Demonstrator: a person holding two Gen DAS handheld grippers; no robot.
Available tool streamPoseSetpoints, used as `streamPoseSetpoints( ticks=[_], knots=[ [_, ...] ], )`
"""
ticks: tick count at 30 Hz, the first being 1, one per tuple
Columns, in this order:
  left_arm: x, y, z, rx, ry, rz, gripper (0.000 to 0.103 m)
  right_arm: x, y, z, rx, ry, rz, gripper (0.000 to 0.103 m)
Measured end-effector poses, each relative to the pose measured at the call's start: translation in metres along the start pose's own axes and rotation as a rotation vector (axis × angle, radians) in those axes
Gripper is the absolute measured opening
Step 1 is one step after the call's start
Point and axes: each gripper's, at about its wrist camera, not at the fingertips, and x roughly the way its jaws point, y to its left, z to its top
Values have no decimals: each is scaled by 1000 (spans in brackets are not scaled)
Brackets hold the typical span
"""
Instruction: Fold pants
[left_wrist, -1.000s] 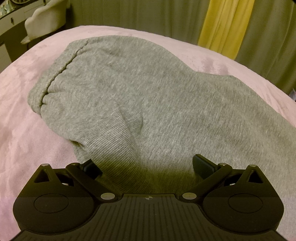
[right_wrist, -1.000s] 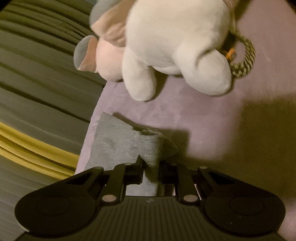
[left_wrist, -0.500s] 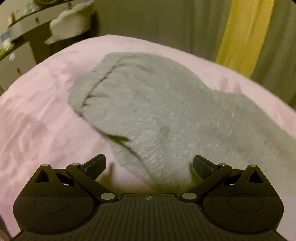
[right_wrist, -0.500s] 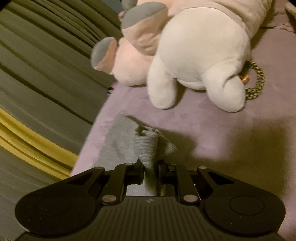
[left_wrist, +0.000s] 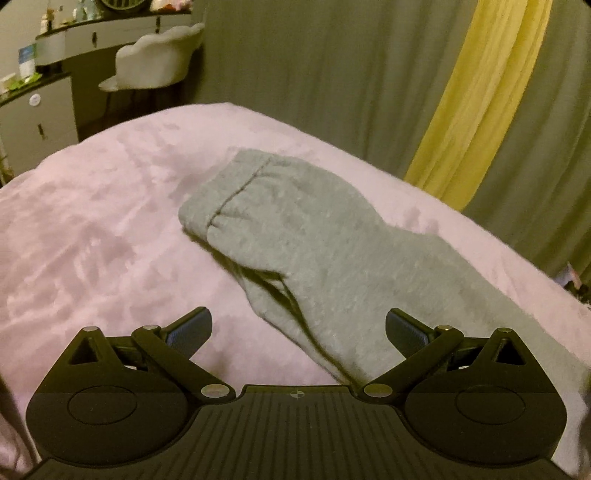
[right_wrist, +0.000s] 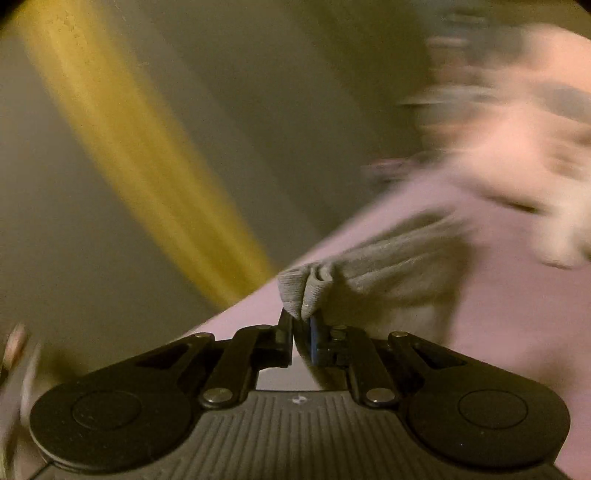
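Grey knit sweatpants (left_wrist: 314, 236) lying lengthwise on the pink plush bedspread (left_wrist: 92, 229), waistband at the far end; left gripper (left_wrist: 298, 330) spread wide and holding nothing, poised above the near edge of the cloth, its right finger (left_wrist: 406, 328) over the fabric; right gripper (right_wrist: 301, 325) clenched on a bunched ribbed cuff (right_wrist: 306, 284) of the same pants, the leg trailing away to the right in a blurred view.

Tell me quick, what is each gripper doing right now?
Left gripper: open, holding nothing.
Right gripper: closed on the gray sweatpants cuff.
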Motion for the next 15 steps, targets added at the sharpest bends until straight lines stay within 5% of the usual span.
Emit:
streamPoseSetpoints(
  ticks=[3,7,15],
  knots=[
    [11,0,-11,-3,20,-2,103,47,64,-63,-131,173,124,9],
    [29,-6,-21,19,89,-15,103,108,84,-151,-177,492,111,12],
    [46,-17,-25,48,131,-39,103,87,80,-141,-123,442,126,11]
  ],
)
